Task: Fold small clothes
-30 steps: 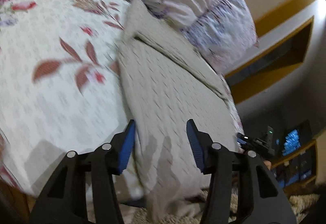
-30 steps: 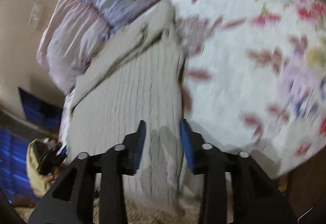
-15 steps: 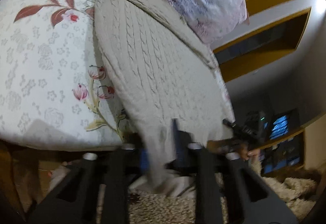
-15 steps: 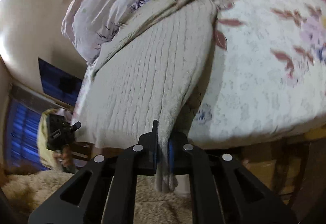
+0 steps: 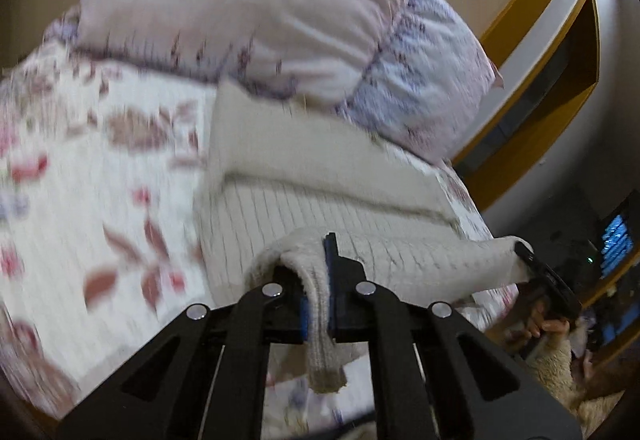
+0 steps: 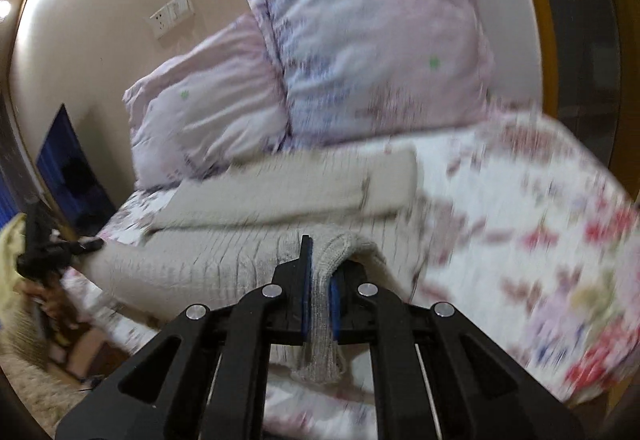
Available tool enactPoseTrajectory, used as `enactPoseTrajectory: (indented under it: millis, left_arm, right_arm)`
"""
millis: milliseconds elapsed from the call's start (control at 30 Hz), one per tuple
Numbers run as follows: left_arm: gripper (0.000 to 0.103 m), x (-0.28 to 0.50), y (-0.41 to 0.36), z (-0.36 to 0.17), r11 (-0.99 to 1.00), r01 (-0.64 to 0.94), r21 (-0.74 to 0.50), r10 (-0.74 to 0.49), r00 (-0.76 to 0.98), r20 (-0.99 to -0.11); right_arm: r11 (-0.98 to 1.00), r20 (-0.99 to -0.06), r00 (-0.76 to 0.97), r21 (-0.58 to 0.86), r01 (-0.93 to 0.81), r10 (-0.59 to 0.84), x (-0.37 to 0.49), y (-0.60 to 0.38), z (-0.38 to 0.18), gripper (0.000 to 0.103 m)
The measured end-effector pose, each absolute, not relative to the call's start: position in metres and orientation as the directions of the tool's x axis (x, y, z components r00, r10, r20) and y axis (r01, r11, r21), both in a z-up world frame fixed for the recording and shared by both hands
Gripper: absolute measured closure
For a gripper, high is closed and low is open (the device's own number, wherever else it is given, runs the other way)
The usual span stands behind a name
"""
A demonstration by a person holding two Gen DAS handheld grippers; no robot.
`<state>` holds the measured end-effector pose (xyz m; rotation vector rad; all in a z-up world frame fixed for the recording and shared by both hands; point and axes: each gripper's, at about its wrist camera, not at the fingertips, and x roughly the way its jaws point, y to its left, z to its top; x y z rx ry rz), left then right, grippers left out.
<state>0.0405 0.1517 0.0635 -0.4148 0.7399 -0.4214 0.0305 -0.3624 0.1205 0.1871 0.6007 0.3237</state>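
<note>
The left gripper [image 5: 316, 304] is clamped tight on one bottom corner of the sweater [image 5: 304, 212] — the knit hem is bunched between the blue pads and a strip of it hangs out below, toward 6 o'clock. Its jaws have just been closing, w/ the fabric caught between them. The right gripper [image 6: 318, 304] is pinched on the other bottom corner of the same sweater [image 6: 224, 264], hem pressed between its pads and a short tail dangling below; those jaws have also just been closing on the cloth.

The sweater is cream, cable-knit, lying on the bed [image 5: 80, 176], which has a white cover w/ red and pink flowers. The hem end is lifted off the cover at both corners and stretched between the two grippers; the rest lies flat, running away toward 12 o'clock. At its far end a folded band of the knit lies crosswise, just in front of the pillows [image 6: 360, 52].

In the left view the right gripper shows at 3 o'clock, held by a hand [image 5: 544, 324] in a fuzzy sleeve. In the right view the left gripper shows at 9 o'clock. Both views are motion-blurred.
</note>
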Motion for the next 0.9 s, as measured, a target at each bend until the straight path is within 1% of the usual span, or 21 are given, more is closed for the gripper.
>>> enactPoseTrajectory:
  millis: [167,267,400,500,533,633,700,833,900]
  left_arm:
    - [0.097,0.087,0.143,0.085,0.885,0.215,-0.414,-0.429,0.723,-0.541]
    - [0.097,0.121,0.144,0.093,0.888,0.195,-0.417,-0.412,0.741,-0.530]
    - [0.097,0.160,0.144,0.093,0.887,0.175,-0.427,-0.403,0.745,-0.532]
    - [0.097,0.192,0.144,0.072,0.875,0.140,-0.463,-0.414,0.713,-0.566]
    - [0.097,0.203,0.143,0.063,0.872,0.125,-0.473,-0.416,0.698,-0.583]
    - [0.097,0.226,0.143,0.033,0.858,0.075,-0.509,-0.429,0.649,-0.628]
    - [0.097,0.234,0.145,0.018,0.836,0.044,-0.547,-0.452,0.622,-0.640]
    - [0.096,0.235,0.147,0.012,0.804,0.049,-0.593,-0.497,0.603,-0.624]
    - [0.090,0.232,0.150,0.011,0.776,0.046,-0.629,-0.527,0.595,-0.607]
  right_arm:
    - [0.952,-0.467,0.834,0.220,-0.214,0.295,0.070,-0.355,0.134,0.096]
    - [0.946,-0.446,0.843,0.252,-0.204,0.301,0.100,-0.353,0.137,0.096]
    - [0.936,-0.456,0.836,0.304,-0.178,0.307,0.139,-0.359,0.129,0.096]
    - [0.920,-0.511,0.800,0.373,-0.123,0.314,0.174,-0.368,0.103,0.096]
    - [0.914,-0.556,0.770,0.398,-0.084,0.313,0.191,-0.372,0.086,0.096]
    - [0.908,-0.648,0.698,0.418,-0.007,0.304,0.216,-0.378,0.047,0.096]
    - [0.894,-0.688,0.648,0.448,0.025,0.327,0.226,-0.383,0.028,0.096]
    - [0.870,-0.682,0.625,0.493,0.010,0.380,0.220,-0.389,0.028,0.095]
    - [0.854,-0.667,0.617,0.520,-0.015,0.417,0.216,-0.393,0.032,0.091]
